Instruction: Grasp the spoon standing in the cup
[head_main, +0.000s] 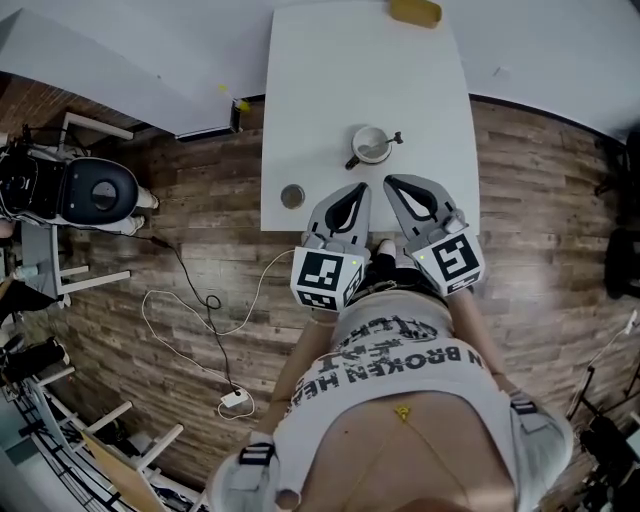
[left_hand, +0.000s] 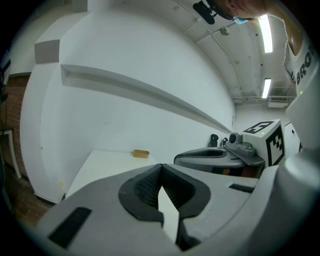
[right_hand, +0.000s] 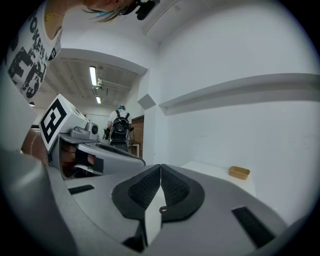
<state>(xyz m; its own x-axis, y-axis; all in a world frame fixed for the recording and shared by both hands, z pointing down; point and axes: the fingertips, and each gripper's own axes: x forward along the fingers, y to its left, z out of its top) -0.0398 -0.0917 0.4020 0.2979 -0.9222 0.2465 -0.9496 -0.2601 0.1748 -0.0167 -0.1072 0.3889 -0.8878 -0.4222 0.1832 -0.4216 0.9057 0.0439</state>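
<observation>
Nearest: both grippers were held side by side at the near edge of the counter (head_main: 330, 80). Left gripper (head_main: 354, 192) had its jaws clenched tip to tip, with nothing between them in its own view. Right gripper (head_main: 396, 188) was likewise clenched and empty.

A small round disc (head_main: 292, 196) lay on the counter at 9 o'clock of the left jaws.

The cup (head_main: 370, 147) stood just beyond both tips, apart from them — about 1 o'clock from the left jaws, 11 o'clock from the right. The spoon (head_main: 394, 138) stood in it, handle leaning over the rim at roughly 3 o'clock, bowl hidden inside. Neither gripper view showed cup or spoon.

Judged: the spoon was thin, stiff and light, probably slick — free to swivel or tip against the rim. The best hold was the exposed handle above the rim, pads across its flat faces. The jaws needed opening first. The cup looked light enough to slide if nudged.

Far edge, 12 o'clock: a yellowish block (head_main: 415, 12).
</observation>
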